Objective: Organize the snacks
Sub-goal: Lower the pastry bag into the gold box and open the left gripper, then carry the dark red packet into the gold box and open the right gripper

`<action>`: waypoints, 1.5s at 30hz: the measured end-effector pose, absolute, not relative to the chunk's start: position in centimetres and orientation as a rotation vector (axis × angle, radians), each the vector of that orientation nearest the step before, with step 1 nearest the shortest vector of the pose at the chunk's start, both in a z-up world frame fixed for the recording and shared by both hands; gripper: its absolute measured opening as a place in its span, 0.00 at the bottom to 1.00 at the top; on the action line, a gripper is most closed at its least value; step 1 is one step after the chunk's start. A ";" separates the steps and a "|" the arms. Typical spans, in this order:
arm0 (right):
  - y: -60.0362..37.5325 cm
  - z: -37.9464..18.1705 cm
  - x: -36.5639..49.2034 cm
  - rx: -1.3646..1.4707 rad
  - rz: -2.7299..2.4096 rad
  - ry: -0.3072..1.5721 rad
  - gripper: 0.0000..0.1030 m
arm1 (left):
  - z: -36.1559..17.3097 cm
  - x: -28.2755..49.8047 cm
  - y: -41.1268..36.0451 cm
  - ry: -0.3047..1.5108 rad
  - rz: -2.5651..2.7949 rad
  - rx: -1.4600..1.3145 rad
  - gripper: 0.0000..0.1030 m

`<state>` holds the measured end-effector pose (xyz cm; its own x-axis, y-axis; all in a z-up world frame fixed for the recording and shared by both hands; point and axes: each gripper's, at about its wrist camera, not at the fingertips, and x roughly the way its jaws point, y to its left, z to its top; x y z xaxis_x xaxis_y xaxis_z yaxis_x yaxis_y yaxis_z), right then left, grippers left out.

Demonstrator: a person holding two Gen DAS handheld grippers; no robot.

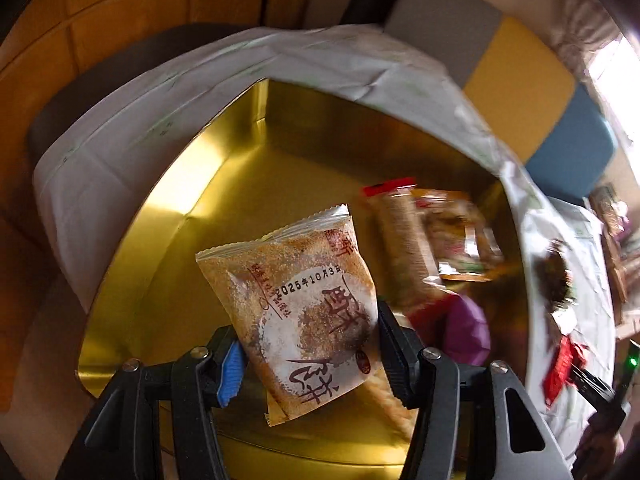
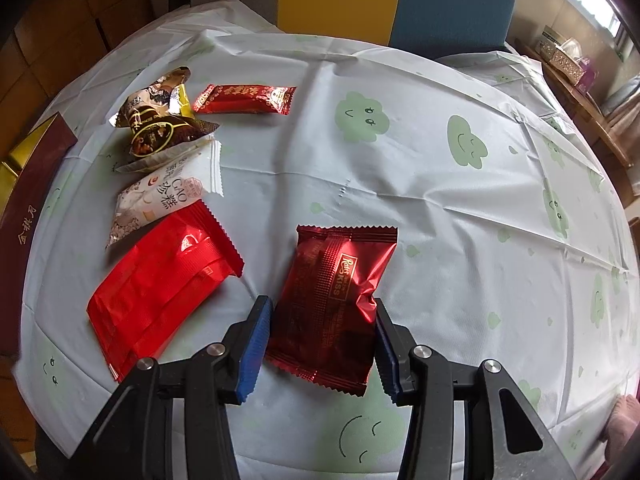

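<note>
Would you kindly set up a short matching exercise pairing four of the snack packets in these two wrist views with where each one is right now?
Things:
1. brown crumb-pastry packet
2. dark red Kiss packet
3. white cake packet
4. purple packet

Places:
A. lying inside the gold box
B. on the tablecloth, between the right gripper fingers
C. held in the left gripper above the gold box
D. on the tablecloth, next to the bright red packet

Pairs: 1-C, 2-B, 3-D, 4-A
</note>
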<state>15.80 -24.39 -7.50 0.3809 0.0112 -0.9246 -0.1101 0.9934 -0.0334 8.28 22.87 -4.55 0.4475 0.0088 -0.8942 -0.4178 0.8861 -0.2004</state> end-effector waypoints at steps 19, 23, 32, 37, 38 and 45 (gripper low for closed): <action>-24.3 -7.5 15.8 -0.097 0.076 1.177 0.47 | -6.4 9.7 24.8 1.129 0.331 -0.469 0.59; -24.3 -7.5 15.9 -0.098 0.075 1.176 0.47 | -5.9 9.1 25.1 1.116 0.338 -0.457 0.61; -24.3 -7.5 15.7 -0.107 0.074 1.168 0.47 | -1.6 6.4 23.3 0.955 0.359 -0.371 0.61; -24.0 -7.3 15.4 -0.130 0.078 1.155 0.45 | 0.0 3.6 20.8 0.862 0.354 -0.287 0.61; -24.0 -7.3 15.3 -0.132 0.080 1.154 0.44 | 0.1 3.2 20.4 0.854 0.357 -0.274 0.61; -24.1 -5.6 14.8 -0.145 0.070 1.132 0.44 | -0.2 1.2 19.1 0.842 0.351 -0.238 0.61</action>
